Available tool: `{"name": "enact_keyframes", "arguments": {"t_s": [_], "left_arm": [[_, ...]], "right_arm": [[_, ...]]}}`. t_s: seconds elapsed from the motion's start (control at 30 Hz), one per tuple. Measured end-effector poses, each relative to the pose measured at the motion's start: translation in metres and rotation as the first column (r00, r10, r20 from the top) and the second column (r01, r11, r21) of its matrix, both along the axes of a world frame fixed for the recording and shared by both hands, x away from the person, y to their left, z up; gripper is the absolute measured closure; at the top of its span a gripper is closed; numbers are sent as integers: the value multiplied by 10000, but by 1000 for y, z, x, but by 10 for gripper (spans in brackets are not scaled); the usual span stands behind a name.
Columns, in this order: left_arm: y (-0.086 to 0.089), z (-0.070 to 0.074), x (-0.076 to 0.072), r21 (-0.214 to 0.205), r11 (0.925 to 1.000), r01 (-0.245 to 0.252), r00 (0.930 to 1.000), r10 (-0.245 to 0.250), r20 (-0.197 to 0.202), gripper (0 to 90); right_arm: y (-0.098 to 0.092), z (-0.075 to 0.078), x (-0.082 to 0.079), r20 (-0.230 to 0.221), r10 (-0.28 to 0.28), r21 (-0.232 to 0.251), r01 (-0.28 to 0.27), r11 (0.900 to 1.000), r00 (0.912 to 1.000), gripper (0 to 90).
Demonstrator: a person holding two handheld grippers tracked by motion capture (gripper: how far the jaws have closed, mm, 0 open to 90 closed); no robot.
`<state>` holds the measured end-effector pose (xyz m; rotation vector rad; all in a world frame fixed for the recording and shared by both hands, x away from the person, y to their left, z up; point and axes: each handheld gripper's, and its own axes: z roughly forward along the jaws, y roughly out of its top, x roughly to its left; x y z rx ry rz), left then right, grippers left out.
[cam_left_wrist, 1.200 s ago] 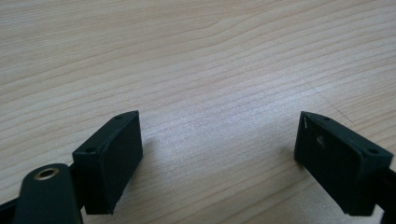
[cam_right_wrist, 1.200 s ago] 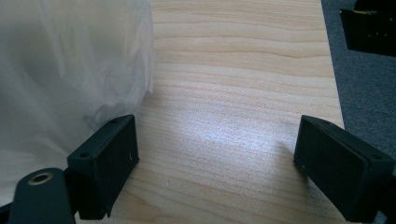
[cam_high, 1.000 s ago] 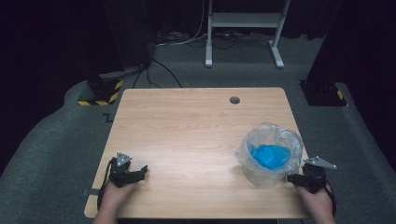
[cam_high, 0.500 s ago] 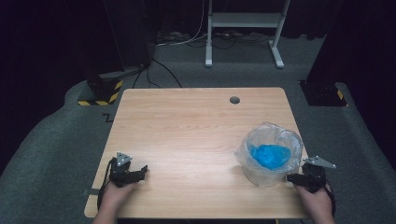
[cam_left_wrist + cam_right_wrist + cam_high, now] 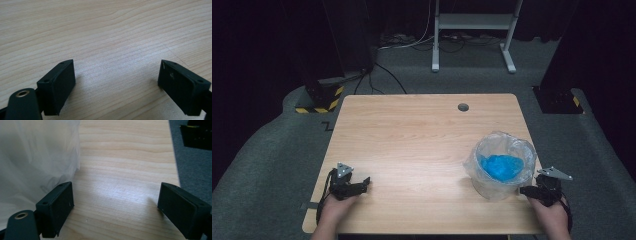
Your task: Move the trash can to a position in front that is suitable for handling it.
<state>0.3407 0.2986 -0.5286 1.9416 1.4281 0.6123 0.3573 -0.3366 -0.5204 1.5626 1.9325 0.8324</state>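
At the table's near edge, a person's two hands rest with a gripper in each. The left gripper [image 5: 362,184] sits on bare wood at the near left, jaws spread wide with nothing between them. The right gripper [image 5: 527,190] lies at the near right, jaws equally wide and empty, one jaw just beside the clear plastic bag [image 5: 504,162]. The bag lines a round container [image 5: 492,187] and has something bright blue [image 5: 502,167] bunched inside; what it is cannot be told. By the look of it, work on the bag is not yet begun: nothing is gripped, and everything remains to do. The light wooden table [image 5: 412,145] is otherwise bare, with a cable hole [image 5: 463,107] near its far edge. Beyond lie grey carpet [image 5: 272,150], trailing cables [image 5: 407,42], a white metal stand [image 5: 472,22] and dark surroundings.
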Motion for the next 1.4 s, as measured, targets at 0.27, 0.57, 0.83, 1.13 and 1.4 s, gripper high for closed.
{"name": "enact_keyframes", "arguments": {"t_s": [0.27,0.57,0.83,1.13,1.4], "left_arm": [[0,0,0,-8,10000,9,10000,-9,-12,144],[0,0,0,3,10000,-4,10000,4,-2,144],[0,0,0,33,10000,-32,10000,32,-4,147],[-1,0,-1,17,10000,-33,10000,33,-6,147],[0,0,-1,5,10000,7,10000,-7,-10,144]], "right_arm": [[-6,22,0,1229,-354,-147,375,9992,9918,143],[-4,39,1,2124,-445,56,444,9990,9762,149],[6,41,2,2253,-96,242,42,9997,9742,160],[36,46,11,2111,943,140,-995,9949,9729,184],[67,52,21,1629,1166,53,-1191,9929,9797,183]]}}
